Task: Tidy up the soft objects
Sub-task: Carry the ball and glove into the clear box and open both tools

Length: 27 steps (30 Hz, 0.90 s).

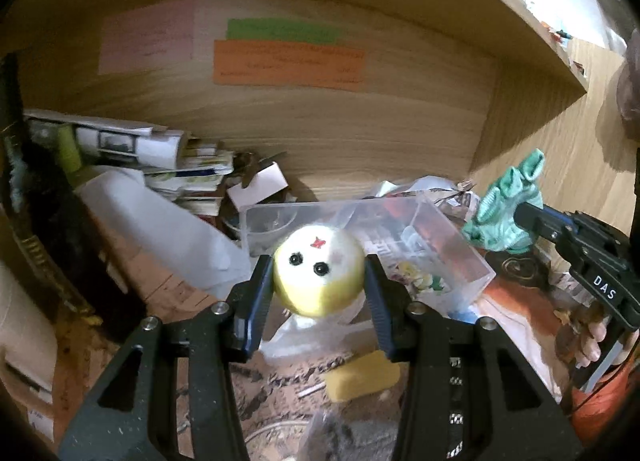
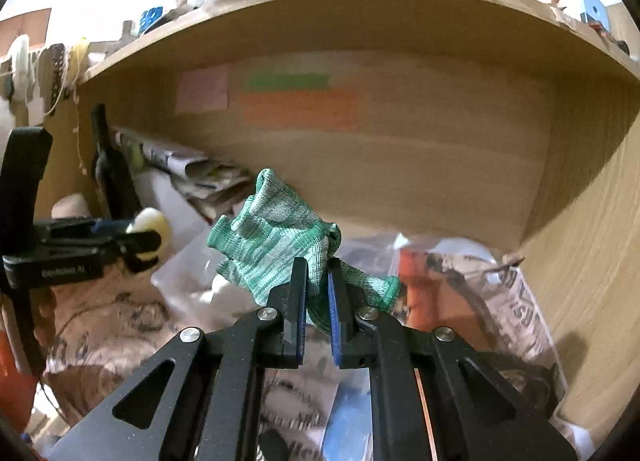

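My left gripper (image 1: 319, 275) is shut on a pale yellow soft ball (image 1: 318, 271) with two black bead eyes and a small red mark. It holds the ball above a clear plastic box (image 1: 440, 253). My right gripper (image 2: 318, 281) is shut on a green and white knitted glove (image 2: 272, 237) and holds it in the air. The glove (image 1: 504, 213) and right gripper (image 1: 520, 217) also show in the left wrist view at the right. The ball (image 2: 150, 229) and left gripper (image 2: 140, 241) show at the left of the right wrist view.
A wooden shelf (image 1: 320, 133) with pink, green and orange paper notes (image 1: 288, 63) backs the scene. Stacked papers and magazines (image 1: 160, 161) lie at left. A yellow sponge (image 1: 360, 379) and plastic bags (image 2: 460, 293) lie on the cluttered surface below.
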Each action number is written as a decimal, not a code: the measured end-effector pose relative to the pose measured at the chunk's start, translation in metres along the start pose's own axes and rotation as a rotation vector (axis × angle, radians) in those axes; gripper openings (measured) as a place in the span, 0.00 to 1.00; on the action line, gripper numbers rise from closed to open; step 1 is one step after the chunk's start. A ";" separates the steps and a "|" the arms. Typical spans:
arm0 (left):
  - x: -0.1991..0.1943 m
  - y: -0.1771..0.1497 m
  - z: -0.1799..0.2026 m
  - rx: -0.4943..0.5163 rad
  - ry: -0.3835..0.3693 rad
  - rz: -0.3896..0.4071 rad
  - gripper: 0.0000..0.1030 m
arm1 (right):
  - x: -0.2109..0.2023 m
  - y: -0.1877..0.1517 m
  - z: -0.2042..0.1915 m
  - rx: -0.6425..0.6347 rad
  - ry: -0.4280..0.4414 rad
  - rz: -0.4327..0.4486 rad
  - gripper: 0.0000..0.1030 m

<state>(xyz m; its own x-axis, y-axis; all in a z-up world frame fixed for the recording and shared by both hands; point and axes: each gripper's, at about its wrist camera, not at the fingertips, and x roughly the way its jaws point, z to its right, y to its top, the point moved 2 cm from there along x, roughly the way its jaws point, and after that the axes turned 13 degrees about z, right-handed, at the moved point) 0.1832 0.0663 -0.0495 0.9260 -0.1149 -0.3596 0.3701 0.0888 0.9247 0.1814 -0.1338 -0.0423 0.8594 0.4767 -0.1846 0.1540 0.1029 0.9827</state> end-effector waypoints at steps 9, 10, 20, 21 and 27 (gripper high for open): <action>0.057 -0.016 0.021 0.027 -0.066 -0.136 0.43 | 0.043 -0.012 0.005 0.005 0.014 -0.077 0.08; 0.064 -0.019 0.025 0.037 -0.069 -0.152 0.43 | 0.049 -0.016 0.006 0.006 0.016 -0.095 0.08; 0.100 -0.039 0.032 0.063 -0.067 -0.251 0.45 | 0.086 -0.052 0.013 0.020 0.016 -0.283 0.09; 0.102 -0.039 0.032 0.065 -0.067 -0.256 0.48 | 0.088 -0.055 0.013 0.027 0.019 -0.295 0.09; 0.091 -0.036 0.034 0.074 -0.059 -0.225 0.65 | 0.089 -0.057 0.015 0.026 0.022 -0.317 0.21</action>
<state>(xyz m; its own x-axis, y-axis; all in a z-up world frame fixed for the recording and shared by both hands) 0.2518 0.0194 -0.1109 0.8141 -0.1815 -0.5517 0.5581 -0.0183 0.8296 0.2561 -0.1099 -0.1142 0.7562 0.4431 -0.4814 0.4251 0.2266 0.8763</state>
